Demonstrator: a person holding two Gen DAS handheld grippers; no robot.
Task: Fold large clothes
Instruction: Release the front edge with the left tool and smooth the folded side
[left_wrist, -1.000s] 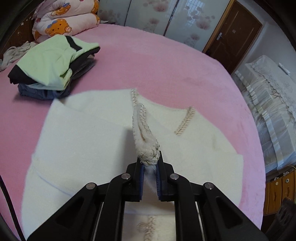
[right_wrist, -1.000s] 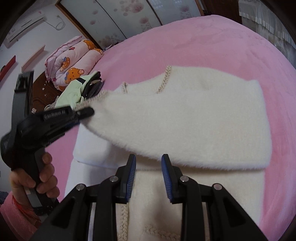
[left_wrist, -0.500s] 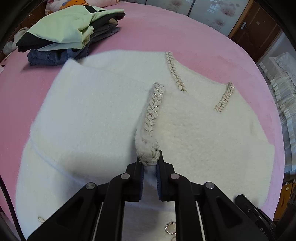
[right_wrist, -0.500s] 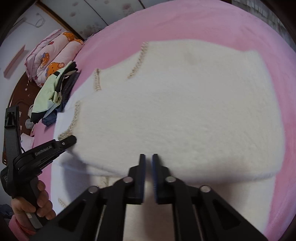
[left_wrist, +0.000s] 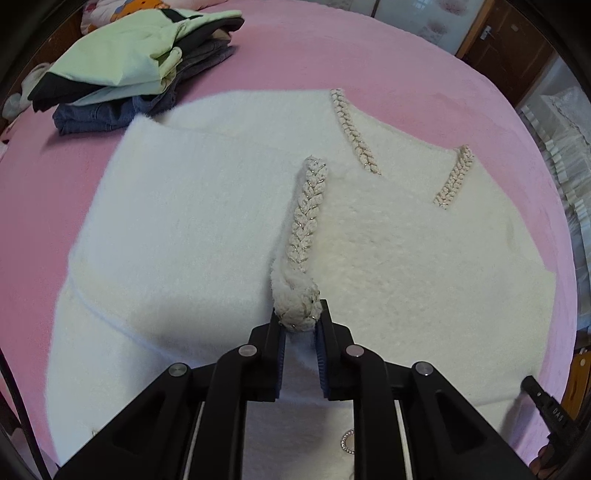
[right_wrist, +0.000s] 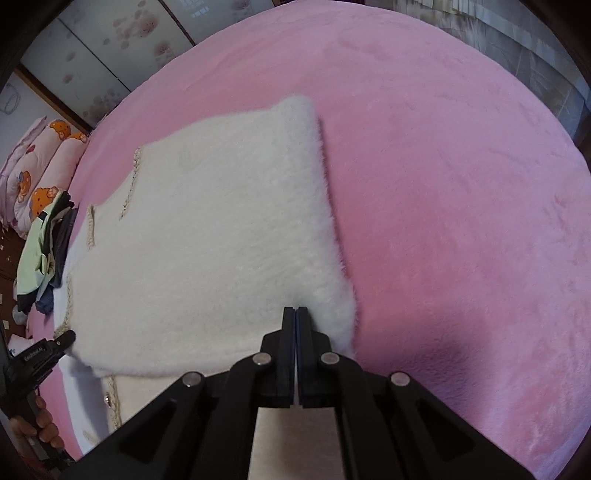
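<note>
On the pink plush bed (left_wrist: 388, 70), the fluffy white sweater with braided trim (left_wrist: 207, 221) has settled lower and flatter than a second ago, its folded-over panel now spread across the body. The left gripper (left_wrist: 299, 325) holds the bunched braided edge (left_wrist: 306, 218) between its fingers, which are easing apart. The right gripper (right_wrist: 296, 314), open a second ago, has swung to the sweater's right edge and its fingers are pressed fully together, just over the fuzzy fabric.
</note>
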